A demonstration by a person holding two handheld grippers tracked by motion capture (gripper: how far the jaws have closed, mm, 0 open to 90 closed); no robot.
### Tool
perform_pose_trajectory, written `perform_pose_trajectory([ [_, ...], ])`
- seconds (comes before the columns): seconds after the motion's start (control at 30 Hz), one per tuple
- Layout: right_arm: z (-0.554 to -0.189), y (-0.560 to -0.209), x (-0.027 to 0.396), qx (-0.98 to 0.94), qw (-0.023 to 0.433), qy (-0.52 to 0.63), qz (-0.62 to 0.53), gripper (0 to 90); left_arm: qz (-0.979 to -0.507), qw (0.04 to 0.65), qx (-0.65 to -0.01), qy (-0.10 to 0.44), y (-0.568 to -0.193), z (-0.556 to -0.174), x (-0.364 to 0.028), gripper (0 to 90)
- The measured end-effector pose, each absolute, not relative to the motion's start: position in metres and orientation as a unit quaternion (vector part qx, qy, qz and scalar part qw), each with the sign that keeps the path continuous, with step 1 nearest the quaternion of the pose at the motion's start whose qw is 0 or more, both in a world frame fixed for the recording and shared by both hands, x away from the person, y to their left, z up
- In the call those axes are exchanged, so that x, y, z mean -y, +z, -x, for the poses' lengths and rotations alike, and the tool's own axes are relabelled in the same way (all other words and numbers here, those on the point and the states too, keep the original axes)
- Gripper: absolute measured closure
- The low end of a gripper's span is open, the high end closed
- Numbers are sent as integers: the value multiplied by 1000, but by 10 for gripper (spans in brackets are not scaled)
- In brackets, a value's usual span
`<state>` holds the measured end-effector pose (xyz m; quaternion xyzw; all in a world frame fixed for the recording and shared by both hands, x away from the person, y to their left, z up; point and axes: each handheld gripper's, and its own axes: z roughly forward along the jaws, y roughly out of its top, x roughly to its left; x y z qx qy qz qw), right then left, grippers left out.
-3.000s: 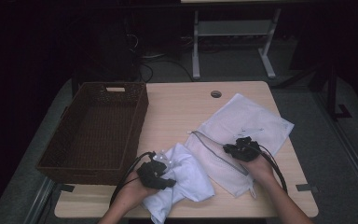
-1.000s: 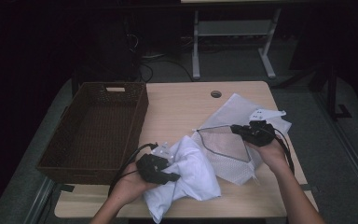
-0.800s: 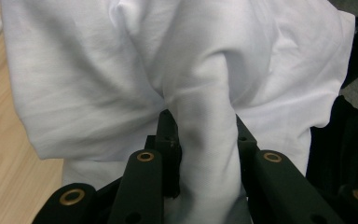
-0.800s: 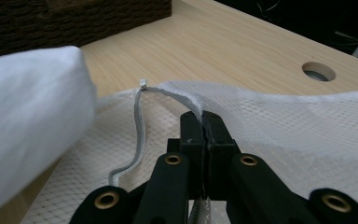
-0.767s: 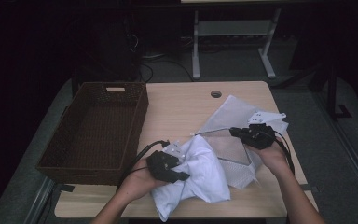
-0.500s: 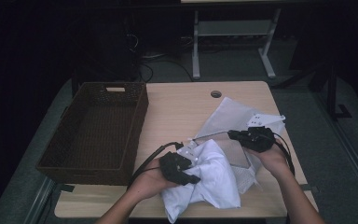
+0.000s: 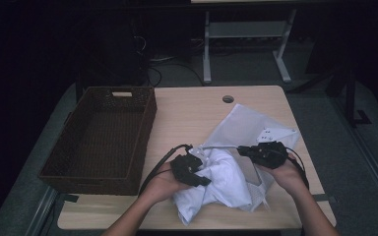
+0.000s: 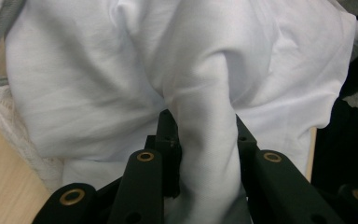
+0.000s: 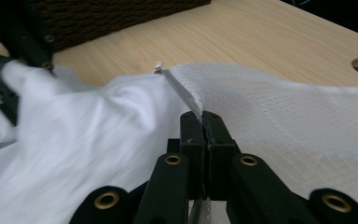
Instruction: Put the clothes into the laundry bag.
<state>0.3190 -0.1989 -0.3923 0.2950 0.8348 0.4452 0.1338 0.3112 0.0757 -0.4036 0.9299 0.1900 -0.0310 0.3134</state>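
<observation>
1. Near the front edge of the wooden table (image 7: pixel 187 105), I have both grippers working a white garment (image 7: pixel 225 184) and a white mesh laundry bag (image 7: pixel 248 125) that lie right of centre.
2. On my left gripper (image 7: pixel 203 173), the 2 jaws are clamped on a thick fold of the white garment, which bulges up between them in the left gripper view (image 8: pixel 205 140).
3. On my right gripper (image 7: pixel 243 149), the jaws are pressed together on the grey zipper edge of the mesh laundry bag, seen pinched at the tips in the right gripper view (image 9: pixel 204 116).
4. That zipper edge runs as a taut line across the garment toward the left gripper in the high view.
5. Bunched cloth sits at the bag's open edge, touching the mesh; how far it is inside I cannot tell.
6. Left of both, a brown wicker basket (image 7: pixel 142 123) stands on the table, well apart from the cloth.
</observation>
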Motion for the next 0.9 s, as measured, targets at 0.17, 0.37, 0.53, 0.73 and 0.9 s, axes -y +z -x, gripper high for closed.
perform_pose_trajectory([
  [0.17, -315, -392, 187, -843, 127, 442, -279, 878, -923, 315, -220, -20, -402, -318, -88, 720],
  [0.37, -310, -390, 175, -845, 113, 451, -264, 878, -915, 310, -257, -4, -403, -327, -98, 721],
  [0.53, -306, -388, 166, -850, 110, 450, -252, 878, -913, 301, -277, 14, -404, -334, -103, 724],
  [0.73, -306, -388, 165, -852, 110, 446, -250, 876, -902, 304, -304, 30, -405, -339, -111, 727],
  [0.9, -306, -391, 161, -856, 110, 439, -248, 872, -898, 310, -311, 32, -405, -341, -113, 729],
])
